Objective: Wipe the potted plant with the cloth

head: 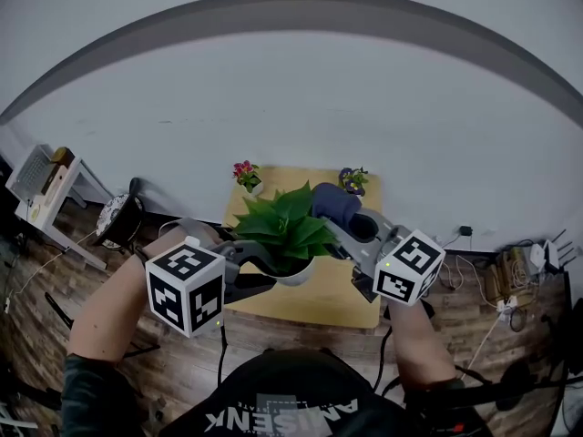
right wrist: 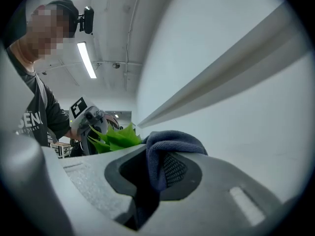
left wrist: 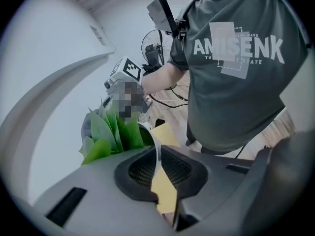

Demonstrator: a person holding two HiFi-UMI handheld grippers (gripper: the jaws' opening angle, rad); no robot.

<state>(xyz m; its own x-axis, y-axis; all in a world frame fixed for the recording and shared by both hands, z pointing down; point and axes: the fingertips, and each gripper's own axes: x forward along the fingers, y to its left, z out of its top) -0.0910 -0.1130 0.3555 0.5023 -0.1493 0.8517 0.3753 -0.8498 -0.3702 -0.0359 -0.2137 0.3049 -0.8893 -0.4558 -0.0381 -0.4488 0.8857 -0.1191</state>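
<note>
While left gripper (left wrist: 158,170) pinches pot rim (left wrist: 150,132) and right gripper (right wrist: 156,175) clamps cloth (right wrist: 173,141), hard wiping may twist that rim free.

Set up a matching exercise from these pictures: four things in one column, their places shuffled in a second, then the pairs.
Things:
1. cloth
2. green plant's pot
3. pink flowers
4. purple flowers

Places:
A. back left of the table
B. pinched in the right gripper
C. rim clamped by the left gripper
D. back right of the table

Pairs: 1-B, 2-C, 3-A, 4-D
</note>
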